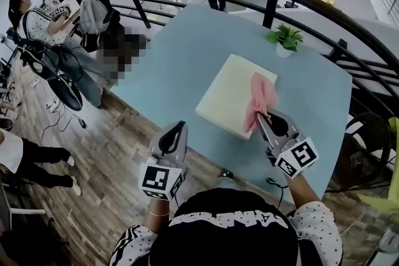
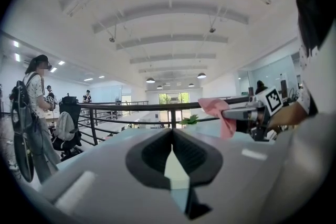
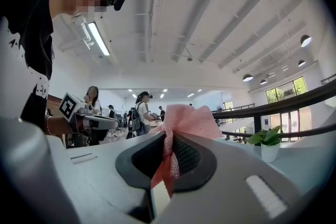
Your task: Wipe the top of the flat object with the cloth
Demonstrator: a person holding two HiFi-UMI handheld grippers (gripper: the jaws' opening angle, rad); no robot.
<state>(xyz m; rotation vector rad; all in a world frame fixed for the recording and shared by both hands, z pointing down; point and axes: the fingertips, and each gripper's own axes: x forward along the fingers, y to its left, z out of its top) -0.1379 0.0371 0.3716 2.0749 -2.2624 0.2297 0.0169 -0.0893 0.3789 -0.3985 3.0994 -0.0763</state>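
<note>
**Head view:** a crumpled pink cloth (image 1: 260, 99) was seen draped along the right side of a cream square flat pad (image 1: 227, 93) on the pale blue table (image 1: 187, 53). Its long axis ran away from the person, and its near end was pinched by the right gripper (image 1: 260, 118). The left gripper (image 1: 181, 126) was held off the pad.

**Left gripper view:** the jaws were pressed together on nothing.

**Right gripper view:** the jaws were clamped on a gathered fold. The cloth was judged soft, light and limp, best gripped bunched.
</note>
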